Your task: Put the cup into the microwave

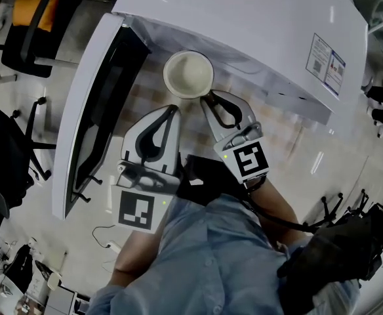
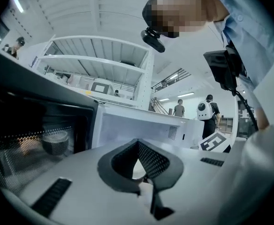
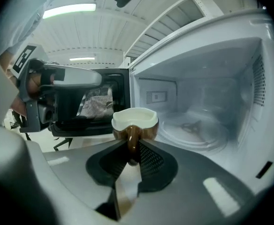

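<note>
Cup [image 3: 134,122] hangs at the tips of the right gripper [image 3: 133,145], whose jaws are narrowed onto its brown handle. This grip is plain only in the right gripper view, which also shows the open microwave [image 3: 212,97] with its glass turntable [image 3: 193,128] just beyond and right of the cup. From the head view only the cup's cream inside shows, at the oven mouth, with the door [image 1: 90,117] swung left. Left gripper [image 2: 138,141], beside the right one, has its jaws together on nothing.
</note>
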{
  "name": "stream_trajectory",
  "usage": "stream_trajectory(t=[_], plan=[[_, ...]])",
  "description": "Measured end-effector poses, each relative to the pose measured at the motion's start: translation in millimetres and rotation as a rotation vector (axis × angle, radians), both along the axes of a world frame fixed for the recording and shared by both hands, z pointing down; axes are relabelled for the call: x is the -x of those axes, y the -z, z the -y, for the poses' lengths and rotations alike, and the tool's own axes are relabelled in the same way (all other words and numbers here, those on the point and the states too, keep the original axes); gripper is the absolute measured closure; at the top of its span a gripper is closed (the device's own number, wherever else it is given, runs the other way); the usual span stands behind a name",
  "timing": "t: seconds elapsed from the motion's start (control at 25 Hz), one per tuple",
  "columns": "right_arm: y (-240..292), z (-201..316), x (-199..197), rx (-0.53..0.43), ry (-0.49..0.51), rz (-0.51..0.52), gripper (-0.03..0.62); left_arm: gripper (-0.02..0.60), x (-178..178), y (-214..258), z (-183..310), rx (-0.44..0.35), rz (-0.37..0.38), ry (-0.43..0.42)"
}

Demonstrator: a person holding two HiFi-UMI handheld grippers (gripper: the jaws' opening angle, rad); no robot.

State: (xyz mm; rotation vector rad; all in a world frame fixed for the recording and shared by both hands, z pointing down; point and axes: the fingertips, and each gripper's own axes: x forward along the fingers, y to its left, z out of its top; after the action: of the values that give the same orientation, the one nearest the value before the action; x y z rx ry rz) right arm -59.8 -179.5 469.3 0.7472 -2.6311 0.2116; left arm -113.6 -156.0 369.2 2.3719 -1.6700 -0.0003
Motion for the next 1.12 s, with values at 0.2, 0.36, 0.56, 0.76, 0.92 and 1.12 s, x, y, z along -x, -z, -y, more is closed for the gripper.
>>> stream_trajectory(t=[0.2, 0.36, 0.56, 0.76, 0.92, 1.12], plan=[[21, 12, -1, 0.003, -0.034, -0.006, 0.548, 0.577, -8, 19, 9, 0.009, 0.010, -0.048], [33, 25, -4, -0.001, -0.073, -0.009, 0.548, 0.577, -13, 34, 19, 0.005, 0.014, -0.087], [38, 41, -10, -0.010, -0.140, -0.010, 0.548, 0.577, -18, 42, 28, 0.002, 0.012, -0.136], [31, 59, -19, -0.021, -0.207, -0.022, 0.548, 0.577, -23, 38, 37, 0.003, 0.020, -0.187], [22, 70, -27, -0.017, -0.254, -0.042, 0.548, 0.577, -22, 32, 44, 0.008, 0.023, -0.208], [12, 78, -34, -0.003, -0.296, -0.053, 0.546, 0.577, -19, 28, 52, 0.014, 0.015, -0.217]])
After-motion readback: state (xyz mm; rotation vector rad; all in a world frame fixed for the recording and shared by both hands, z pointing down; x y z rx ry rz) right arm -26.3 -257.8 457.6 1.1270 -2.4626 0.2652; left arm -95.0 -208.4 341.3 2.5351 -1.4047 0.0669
